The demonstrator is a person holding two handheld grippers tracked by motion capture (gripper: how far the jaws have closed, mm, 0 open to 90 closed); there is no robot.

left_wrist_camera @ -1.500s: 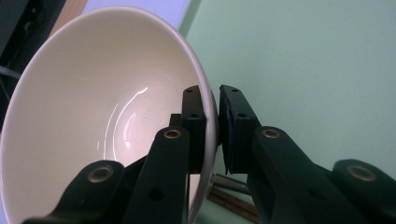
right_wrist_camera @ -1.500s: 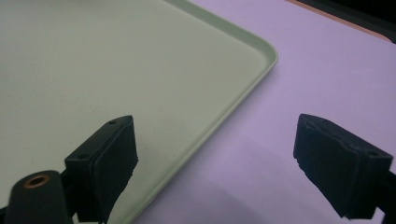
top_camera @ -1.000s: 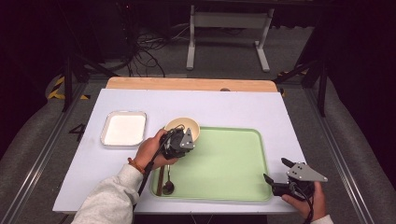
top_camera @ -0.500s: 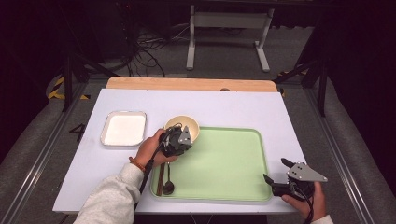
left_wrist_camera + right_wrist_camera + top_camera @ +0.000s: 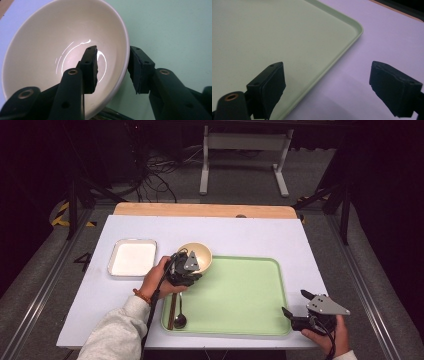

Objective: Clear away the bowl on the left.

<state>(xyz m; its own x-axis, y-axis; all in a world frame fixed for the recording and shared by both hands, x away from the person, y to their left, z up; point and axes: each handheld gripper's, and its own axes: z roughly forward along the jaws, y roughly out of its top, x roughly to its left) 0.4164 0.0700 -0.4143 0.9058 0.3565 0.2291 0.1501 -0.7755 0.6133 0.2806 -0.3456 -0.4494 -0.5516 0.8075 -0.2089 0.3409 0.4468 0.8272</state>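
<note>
Left tongs (image 5: pixel 112 72) just spread, straddling bowl (image 5: pixel 50 50) rim, pads off; right tongs (image 5: pixel 337 87) spread, idle; next: withdraw clear

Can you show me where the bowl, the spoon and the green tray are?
bowl (image 5: pixel 200 253): high view, inside of the cream bowl.
spoon (image 5: pixel 180 321): high view, its rounded end.
green tray (image 5: pixel 240 295): high view, bare middle of its floor.

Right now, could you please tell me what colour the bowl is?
The bowl is cream, glossy inside; the left gripper view shows it best.
</note>
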